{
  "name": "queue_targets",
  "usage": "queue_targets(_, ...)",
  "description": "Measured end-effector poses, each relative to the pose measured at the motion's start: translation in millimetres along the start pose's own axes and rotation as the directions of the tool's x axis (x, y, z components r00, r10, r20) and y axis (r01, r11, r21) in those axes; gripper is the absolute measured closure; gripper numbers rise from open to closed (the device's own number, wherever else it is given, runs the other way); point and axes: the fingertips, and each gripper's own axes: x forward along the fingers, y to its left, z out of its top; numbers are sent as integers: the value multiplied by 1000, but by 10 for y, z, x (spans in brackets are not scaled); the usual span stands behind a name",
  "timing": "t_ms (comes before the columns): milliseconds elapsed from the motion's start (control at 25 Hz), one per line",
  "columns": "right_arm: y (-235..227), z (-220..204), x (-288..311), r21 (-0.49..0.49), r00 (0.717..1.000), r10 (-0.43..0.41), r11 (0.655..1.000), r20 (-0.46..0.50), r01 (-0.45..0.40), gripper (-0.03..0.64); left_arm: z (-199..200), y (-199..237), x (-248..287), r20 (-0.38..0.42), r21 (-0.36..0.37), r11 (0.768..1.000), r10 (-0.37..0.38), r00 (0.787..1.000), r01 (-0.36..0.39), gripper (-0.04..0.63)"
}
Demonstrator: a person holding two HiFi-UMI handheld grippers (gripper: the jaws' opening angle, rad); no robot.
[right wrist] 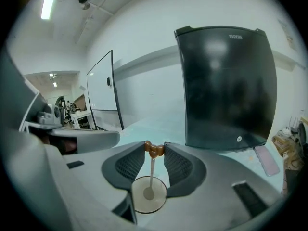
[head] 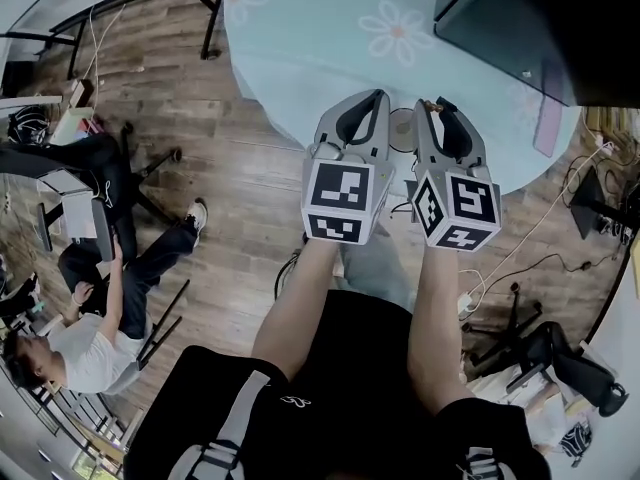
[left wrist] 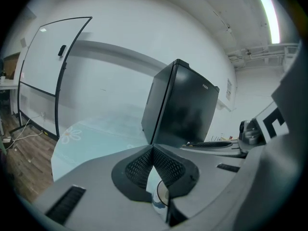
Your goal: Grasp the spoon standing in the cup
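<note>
A white cup (right wrist: pixel 149 194) stands on the pale blue table (head: pixel 300 48) straight under my right gripper (right wrist: pixel 154 150). A thin white spoon (right wrist: pixel 152 170) stands upright in it, with a brown knobbed top. The right gripper's pads press on that brown top from both sides. In the head view the cup (head: pixel 402 128) shows between the two grippers near the table's front edge, with the right gripper (head: pixel 438 103) over it. My left gripper (head: pixel 378 96) is just left of the cup with its tips together, and the cup (left wrist: pixel 161 196) shows below the tips of the left gripper (left wrist: pixel 153 149).
A black mini fridge (head: pixel 520 18) stands on the table's far right, close behind the cup. A pink flat object (head: pixel 549 123) lies beside it. A whiteboard (left wrist: pixel 48 76) stands beyond the table. A seated person (head: pixel 90 308) and chairs are on the floor at left.
</note>
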Motion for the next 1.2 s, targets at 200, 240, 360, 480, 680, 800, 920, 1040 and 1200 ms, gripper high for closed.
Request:
queue_targets(200, 13, 261, -170, -12, 998, -2, 1000, 61, 2, 485, 253, -77, -82, 46, 29, 999, -18, 999, 16, 588)
queue_targets(240, 14, 311, -203, -15, 997, -4, 1000, 72, 5, 485, 308, -96, -97, 56, 36, 999, -23, 998, 21, 588)
queue_targets(360, -5, 444, -303, -17, 995, -11, 1000, 104, 13, 485, 463, -172, -138, 82, 57, 998, -38, 996, 33, 588)
queue_targets(480, -41, 598, -401, -17, 990, -19, 1000, 141, 21, 485, 617, -257, -172, 106, 78, 996, -54, 993, 46, 588)
queue_targets(680, -33, 885, -562, -29, 978, -24, 999, 208, 31, 485, 888, -356, -258, 149, 119, 991, -73, 986, 56, 588)
queue_targets(800, -74, 1036, -666, -27, 968, -30, 999, 249, 38, 485, 1049, -435, -303, 177, 150, 987, -88, 980, 61, 588)
queue_targets(920, -106, 1182, -744, -37, 959, -32, 998, 280, 45, 485, 1189, -510, -330, 200, 169, 983, -103, 974, 69, 588)
queue_targets(1040, -111, 1336, -813, -55, 950, -30, 997, 310, 49, 485, 1330, -579, -347, 217, 187, 980, -114, 969, 74, 588)
queue_targets(1200, -99, 1495, -879, -81, 943, -21, 995, 332, 51, 486, 1490, -645, -377, 243, 202, 977, -121, 962, 71, 588)
